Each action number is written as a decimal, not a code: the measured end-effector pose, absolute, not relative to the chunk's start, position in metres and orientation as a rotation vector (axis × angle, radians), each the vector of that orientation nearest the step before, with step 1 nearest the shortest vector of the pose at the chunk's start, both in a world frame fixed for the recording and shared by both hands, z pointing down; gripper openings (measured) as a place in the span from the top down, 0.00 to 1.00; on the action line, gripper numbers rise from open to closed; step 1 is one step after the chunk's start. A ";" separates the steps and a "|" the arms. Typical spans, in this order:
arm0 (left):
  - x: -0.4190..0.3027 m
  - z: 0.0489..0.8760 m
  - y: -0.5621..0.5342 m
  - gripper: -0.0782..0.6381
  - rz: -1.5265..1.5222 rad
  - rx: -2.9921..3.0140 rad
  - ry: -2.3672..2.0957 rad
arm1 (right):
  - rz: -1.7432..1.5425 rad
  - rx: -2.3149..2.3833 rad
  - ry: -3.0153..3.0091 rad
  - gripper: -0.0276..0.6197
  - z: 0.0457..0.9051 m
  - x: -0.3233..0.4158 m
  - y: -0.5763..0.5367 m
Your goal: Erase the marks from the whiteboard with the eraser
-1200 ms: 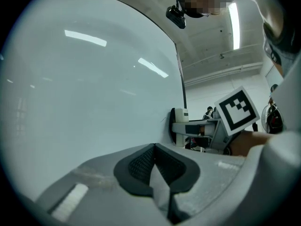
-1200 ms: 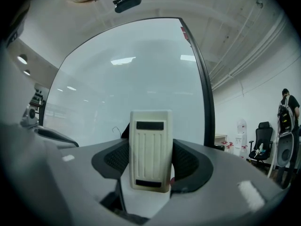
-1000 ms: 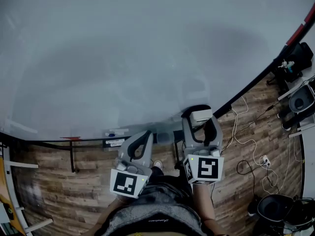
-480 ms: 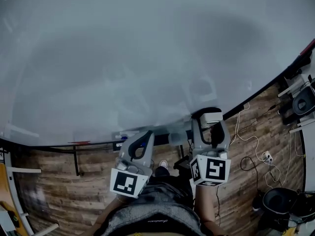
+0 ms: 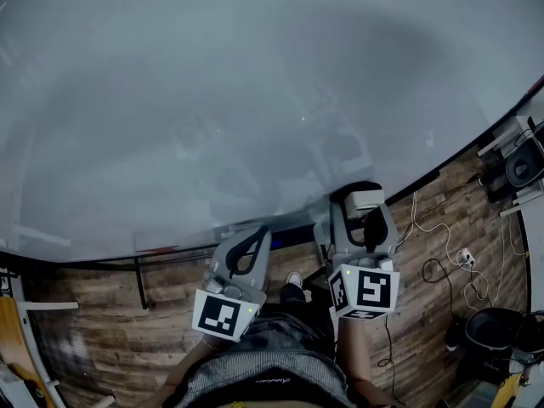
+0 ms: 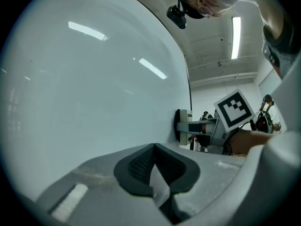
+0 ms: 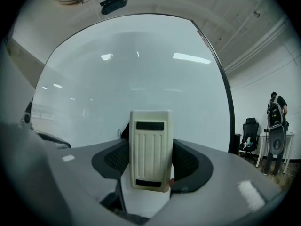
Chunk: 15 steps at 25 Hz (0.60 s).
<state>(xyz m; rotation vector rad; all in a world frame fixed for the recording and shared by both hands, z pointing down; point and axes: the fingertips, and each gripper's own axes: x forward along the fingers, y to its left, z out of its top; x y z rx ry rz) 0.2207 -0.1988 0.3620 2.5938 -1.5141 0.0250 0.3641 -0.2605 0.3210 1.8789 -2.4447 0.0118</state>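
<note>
- Under the left part of the whiteboard [image 5: 255, 100] runs a thin ledge [image 5: 102, 259]. A small red thing [image 5: 157, 250] lies on it. I can't tell what it is. It is well away from the wiping.
- The left gripper [image 5: 252, 241] is just below the bottom edge of the whiteboard. Its jaws are pressed together with nothing between them. It has no job right now, so I think it should wait low and not bump the whiteboard.
- The whiteboard looks almost clean. I see only soft shine from the lights and no clear marks. Any marks left may be faint, so look hard before wiping.
- The eraser [image 5: 364, 201] is at the bottom edge of the whiteboard, toward its right side. The right gripper [image 5: 360, 212] squeezes it tight from both sides.
- The eraser's dark soft side faces the whiteboard. It looks very close or touching, but I can't tell which.
- To wipe well, I would push the eraser flat on the whiteboard, press softly, and slide in long, even lines. If it tips, only one edge will rub.
- Right of the whiteboard, white cables [image 5: 433, 253] lie on the wooden floor [image 5: 85, 330]. Feet could trip there.
- Further right of the whiteboard stand a black chair [image 7: 249, 131] and a person [image 7: 275, 109], well apart from it.
</note>
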 end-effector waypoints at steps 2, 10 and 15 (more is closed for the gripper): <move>0.221 0.361 -0.197 0.89 0.030 2.596 -1.505 | 0.012 1.885 -2.438 0.55 0.320 0.365 -0.260; 0.127 0.364 -0.159 0.89 0.016 2.587 -1.510 | 0.000 1.875 -2.446 0.55 0.319 0.272 -0.226; 0.092 0.366 -0.146 0.89 0.018 2.576 -1.532 | -0.006 1.836 -2.477 0.55 0.320 0.232 -0.214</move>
